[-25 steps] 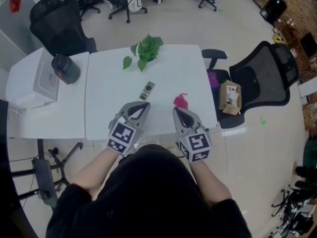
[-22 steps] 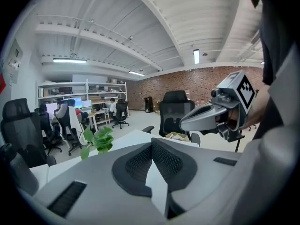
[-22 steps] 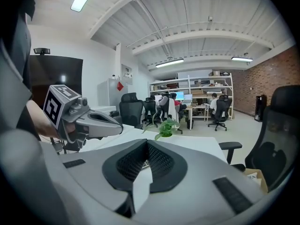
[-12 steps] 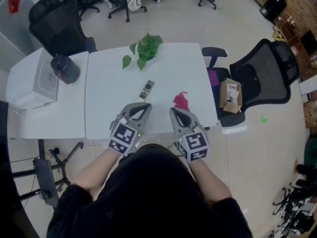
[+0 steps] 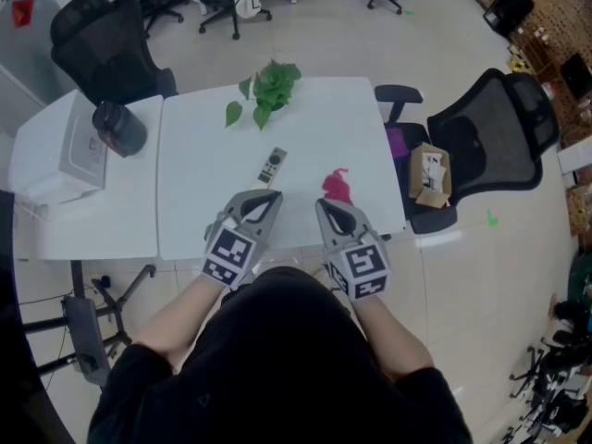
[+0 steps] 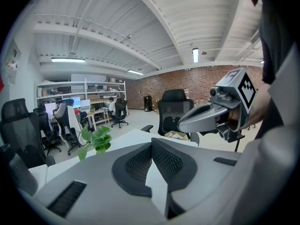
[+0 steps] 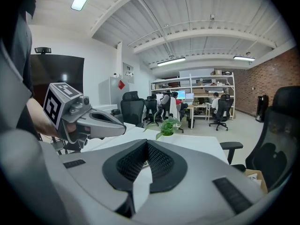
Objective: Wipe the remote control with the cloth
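While I am holding both tools low over the near edge of the white table (image 5: 185, 202), the left gripper (image 5: 268, 198) is showing its jaws pressed together with nothing between them, and the right gripper (image 5: 323, 205) is doing the same, shut and empty. The remote control (image 5: 271, 166) is lying flat on the table just past the tip of my left tool, apart from it. The pink cloth (image 5: 337, 186) is sitting in a crumpled heap just past the tip of my right one, near the remote but not touching it. So neither tool is gripping the cloth, and no wiping is going on at this moment. I am judging that this layout is fitting two stages equally: the cloth waiting to be picked up for the wipe, or the cloth set down once the wipe is over. Whether the remote's face is clean is too small for me to be telling from here, so I am not calling the job done or undone. A potted plant (image 5: 264, 89) is standing at the far edge, well clear of both.
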Action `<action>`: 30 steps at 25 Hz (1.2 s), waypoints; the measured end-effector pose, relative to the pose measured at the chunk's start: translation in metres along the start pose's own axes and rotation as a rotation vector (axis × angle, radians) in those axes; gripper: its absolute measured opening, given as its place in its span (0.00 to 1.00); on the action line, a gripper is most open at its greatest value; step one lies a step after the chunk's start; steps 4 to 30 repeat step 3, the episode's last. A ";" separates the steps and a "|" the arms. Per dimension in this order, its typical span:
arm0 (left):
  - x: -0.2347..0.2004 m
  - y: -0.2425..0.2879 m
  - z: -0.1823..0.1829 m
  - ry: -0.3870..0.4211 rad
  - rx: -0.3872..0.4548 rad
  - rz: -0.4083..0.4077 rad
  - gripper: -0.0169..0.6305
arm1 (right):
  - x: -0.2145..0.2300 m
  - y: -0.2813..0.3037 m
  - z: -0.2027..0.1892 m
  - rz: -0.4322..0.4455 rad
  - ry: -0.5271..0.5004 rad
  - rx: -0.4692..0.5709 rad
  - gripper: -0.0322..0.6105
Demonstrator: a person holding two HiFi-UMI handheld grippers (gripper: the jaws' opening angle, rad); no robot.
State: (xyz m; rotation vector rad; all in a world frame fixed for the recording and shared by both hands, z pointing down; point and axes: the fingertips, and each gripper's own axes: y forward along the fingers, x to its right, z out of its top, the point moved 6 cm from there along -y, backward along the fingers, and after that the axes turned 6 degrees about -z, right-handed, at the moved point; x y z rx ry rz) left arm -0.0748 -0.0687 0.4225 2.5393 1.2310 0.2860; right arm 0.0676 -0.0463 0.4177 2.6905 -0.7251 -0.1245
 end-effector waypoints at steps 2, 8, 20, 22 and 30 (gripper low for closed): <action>0.000 0.000 0.000 0.006 -0.003 -0.003 0.03 | 0.001 0.001 -0.003 0.009 -0.015 0.006 0.06; 0.000 0.001 0.000 0.008 -0.004 -0.004 0.03 | 0.002 0.002 -0.004 0.015 -0.022 0.010 0.06; 0.000 0.001 0.000 0.008 -0.004 -0.004 0.03 | 0.002 0.002 -0.004 0.015 -0.022 0.010 0.06; 0.000 0.001 0.000 0.008 -0.004 -0.004 0.03 | 0.002 0.002 -0.004 0.015 -0.022 0.010 0.06; 0.000 0.001 0.000 0.008 -0.004 -0.004 0.03 | 0.002 0.002 -0.004 0.015 -0.022 0.010 0.06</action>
